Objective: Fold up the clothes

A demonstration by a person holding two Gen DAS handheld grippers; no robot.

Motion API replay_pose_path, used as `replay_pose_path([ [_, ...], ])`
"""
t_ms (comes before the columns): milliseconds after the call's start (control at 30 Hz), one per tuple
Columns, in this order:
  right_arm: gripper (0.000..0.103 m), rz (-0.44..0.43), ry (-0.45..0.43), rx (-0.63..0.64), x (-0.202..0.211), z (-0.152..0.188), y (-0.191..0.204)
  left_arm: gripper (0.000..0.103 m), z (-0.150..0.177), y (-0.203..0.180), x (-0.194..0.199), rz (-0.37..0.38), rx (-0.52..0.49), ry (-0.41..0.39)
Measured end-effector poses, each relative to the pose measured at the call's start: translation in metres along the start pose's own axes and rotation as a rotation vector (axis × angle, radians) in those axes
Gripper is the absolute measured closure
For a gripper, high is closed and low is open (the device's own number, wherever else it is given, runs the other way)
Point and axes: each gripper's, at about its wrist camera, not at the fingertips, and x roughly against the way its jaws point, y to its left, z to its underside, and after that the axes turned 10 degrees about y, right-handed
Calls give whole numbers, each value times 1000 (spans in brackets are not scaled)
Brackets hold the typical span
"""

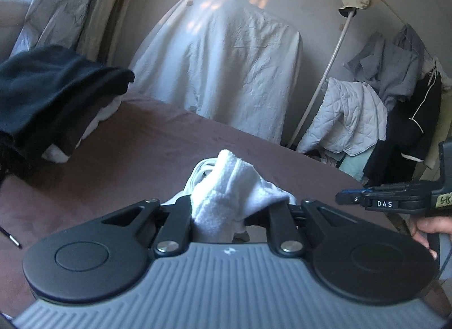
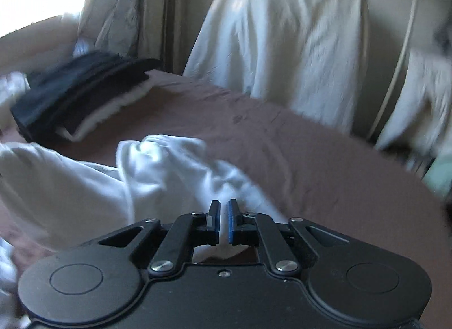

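Note:
In the left wrist view my left gripper (image 1: 230,207) is shut on a bunched white terry cloth (image 1: 226,176), which rises between the jaws and hides the fingertips. It is held just above the brown bed sheet (image 1: 141,145). My right gripper (image 1: 347,197) comes in from the right edge, held by a hand (image 1: 423,230), its fingers together with nothing in them. In the right wrist view, the right gripper (image 2: 223,216) has its pads almost touching. It hovers over a crumpled white garment (image 2: 158,168) spread on the brown sheet (image 2: 310,159).
A stack of folded dark clothes (image 1: 56,88) (image 2: 79,88) sits at the bed's far left. Behind the bed stands something draped in a white sheet (image 1: 220,60) (image 2: 282,32). A rack with hanging jackets (image 1: 395,88) is at the right. Curtains (image 1: 70,4) hang at the back left.

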Motion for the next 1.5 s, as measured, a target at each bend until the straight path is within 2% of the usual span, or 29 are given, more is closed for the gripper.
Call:
replay_pose_path([
  [67, 51, -72, 10, -19, -9, 0, 10, 90, -1, -1, 1, 7, 0, 3],
  [167, 39, -128, 30, 37, -28, -2, 38, 90, -1, 0, 1, 8, 4, 8],
  [233, 32, -106, 70, 124, -48, -3, 63, 90, -2, 2, 2, 12, 11, 10],
  [300, 31, -41, 95, 210, -70, -2, 81, 90, -3, 4, 3, 6, 15, 6],
  [400, 36, 62, 106, 285, -101, -1, 91, 90, -3, 6, 5, -3, 15, 5],
  [433, 46, 77, 112, 291, -109, -1, 89, 90, -3, 6, 5, -5, 15, 6],
  [467, 65, 84, 115, 282, -112, -2, 86, 90, -3, 7, 4, -6, 17, 9],
  [533, 85, 89, 116, 251, -112, -6, 79, 90, -3, 8, 3, -5, 22, 14],
  [567, 88, 104, 98, 241, -105, -7, 76, 90, -2, 7, 4, -3, 22, 13],
  [667, 89, 167, 16, 221, -74, -10, 71, 90, -5, 2, 10, 45, 19, 8],
  [767, 90, 196, -79, 138, -28, -16, 55, 90, -7, -3, 16, 99, 16, 2],
  [833, 90, 222, -134, 96, 3, -14, 45, 89, -5, -9, 11, 136, 8, 43],
  [900, 90, 258, -162, 71, 28, -6, 35, 81, -2, -16, 4, 174, -1, 94],
  [967, 90, 302, -129, 62, 36, 10, 22, 69, 0, -23, -4, 212, -10, 144],
  [1033, 90, 349, -64, 34, 28, 32, 6, 69, 8, -27, -21, 190, 5, 234],
  [1100, 90, 372, 1, -25, 11, 52, -13, 68, 16, -23, -34, 212, 27, 293],
  [1233, 90, 410, 82, -62, -13, 82, -31, 68, 20, -17, -41, 184, 24, 316],
  [1300, 91, 410, 73, -61, -11, 81, -31, 68, 22, -15, -43, 166, 20, 323],
  [1433, 91, 426, -53, -90, 12, 68, -30, 68, 27, -10, -49, 127, 14, 350],
  [1467, 91, 429, -67, -135, 13, 68, -35, 68, 29, -10, -51, 117, 14, 361],
  [1500, 91, 429, -39, -166, 8, 72, -42, 68, 31, -10, -54, 103, 12, 380],
])
